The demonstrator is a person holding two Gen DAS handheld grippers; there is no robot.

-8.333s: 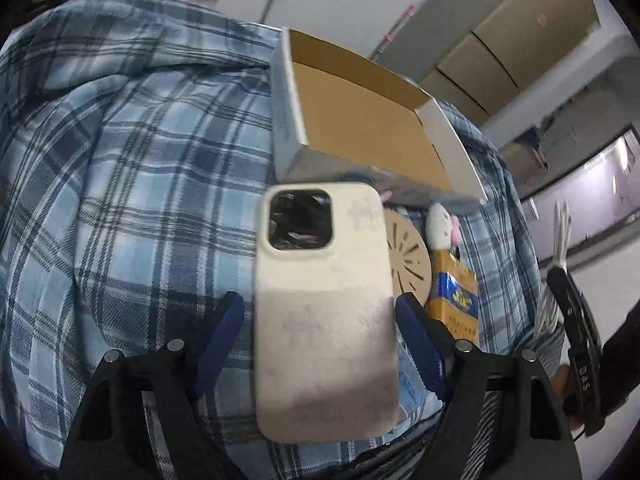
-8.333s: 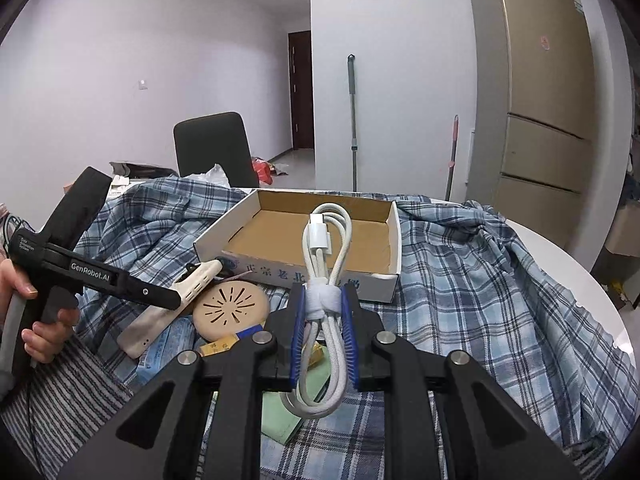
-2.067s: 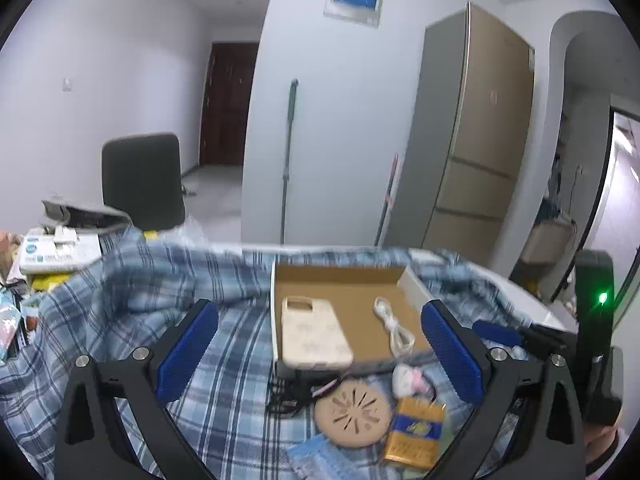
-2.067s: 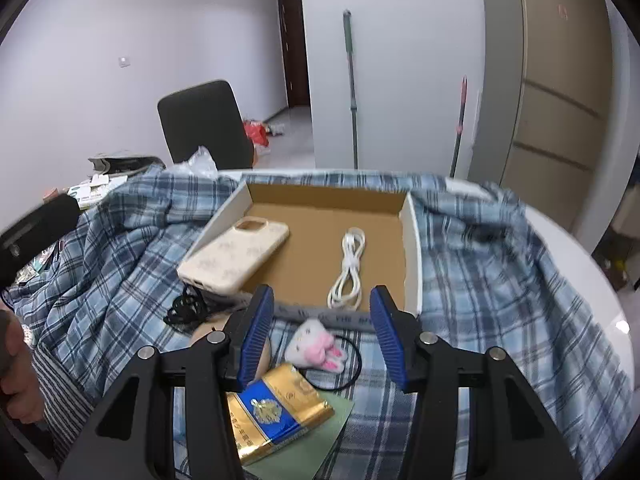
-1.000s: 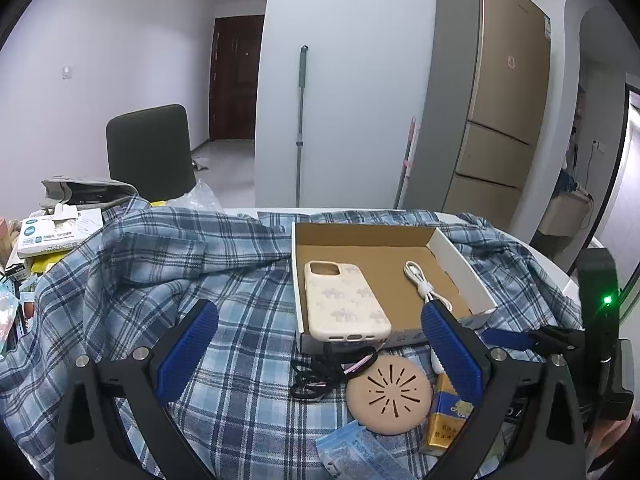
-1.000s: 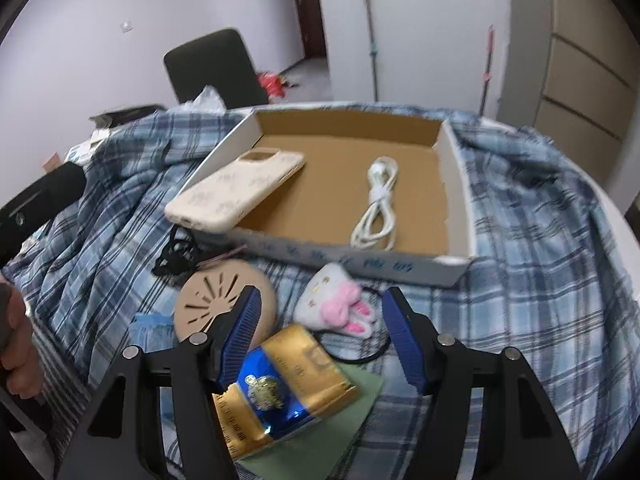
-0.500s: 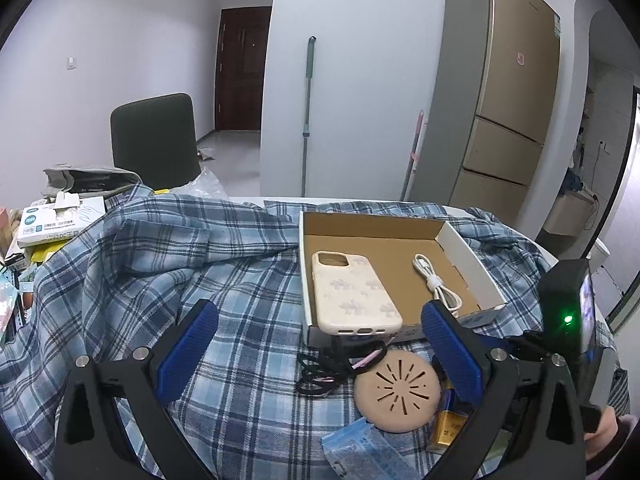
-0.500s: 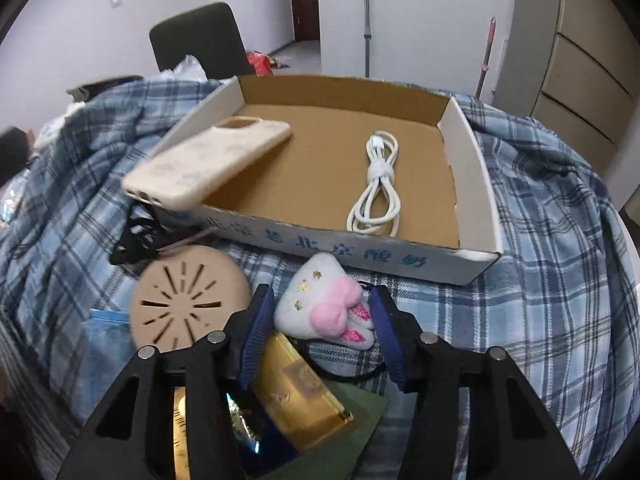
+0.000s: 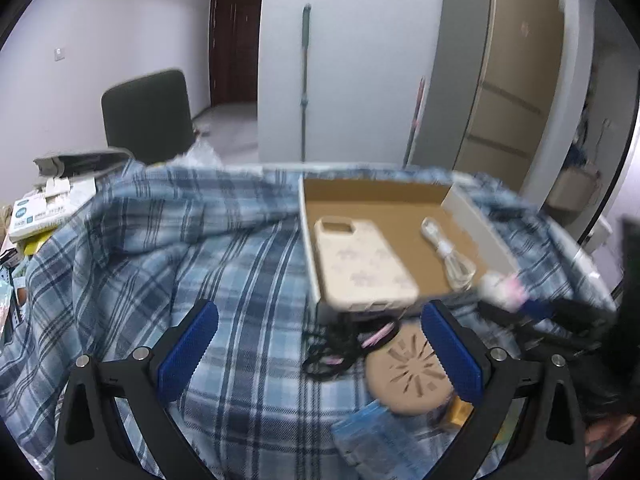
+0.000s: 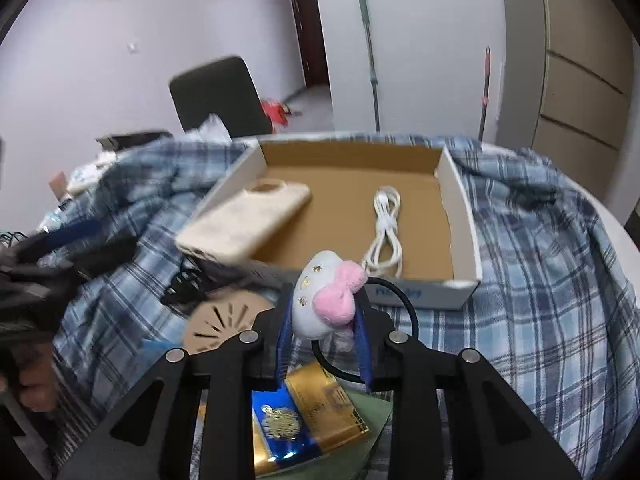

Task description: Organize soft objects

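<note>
Fuzzy plush toy [image 10: 320, 300], matt cardboard box [image 10: 460, 240], glossy foil packet [image 10: 304, 420].

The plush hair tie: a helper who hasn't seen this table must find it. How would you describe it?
Start at the open cardboard box on the blue plaid cloth; just in front of its near wall, the right gripper is closing on the plush hair tie. It is a small white stuffed head with a pink bow on a black elastic loop, the only fuzzy thing beside the gold-and-blue packet and tan slotted disc.

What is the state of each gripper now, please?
Left gripper: open, holding nothing.
Right gripper: closing on the white plush toy with the pink bow, pads already pressing it.
</note>
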